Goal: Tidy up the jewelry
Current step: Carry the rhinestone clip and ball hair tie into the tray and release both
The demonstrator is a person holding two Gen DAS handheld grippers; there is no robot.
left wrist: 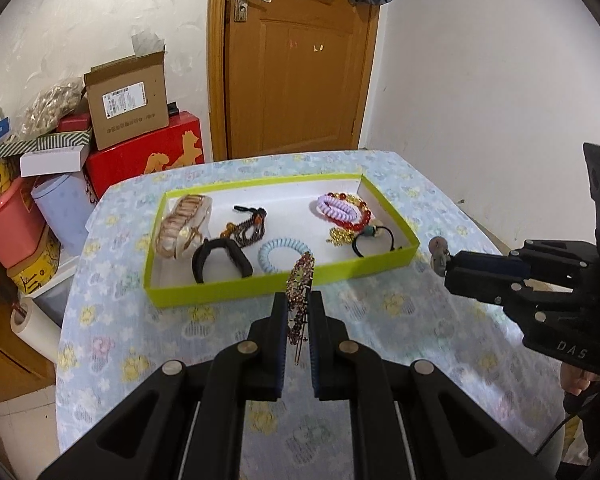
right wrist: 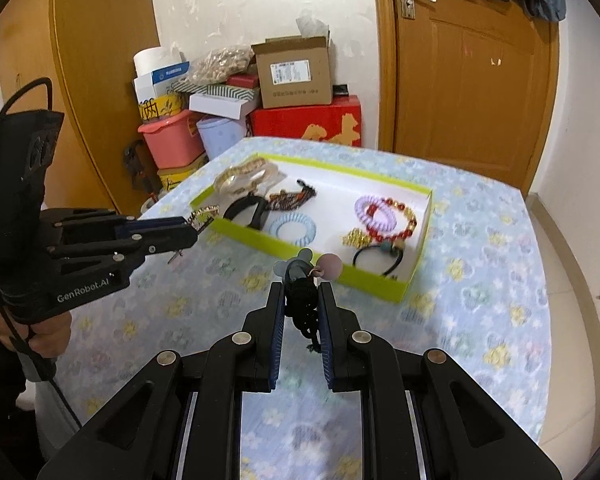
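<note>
A lime-green tray (left wrist: 260, 286) (right wrist: 260, 236) stands on the flowered table and holds several hair ties, bracelets and clips. My left gripper (left wrist: 299, 300) is shut on a beaded hair clip (left wrist: 300, 276), held just in front of the tray's near wall; it also shows in the right wrist view (right wrist: 190, 226) at the tray's left corner. My right gripper (right wrist: 302, 292) is shut on a black hair tie with grey and pink discs (right wrist: 308, 266), held above the table near the tray's front wall. It shows in the left wrist view (left wrist: 446, 264) right of the tray.
The table (left wrist: 380, 320) has a light blue flowered cloth. Stacked boxes, a red box (left wrist: 148, 156) and a pink bucket (left wrist: 8, 224) stand behind it on the left. A wooden door (left wrist: 296, 60) is behind.
</note>
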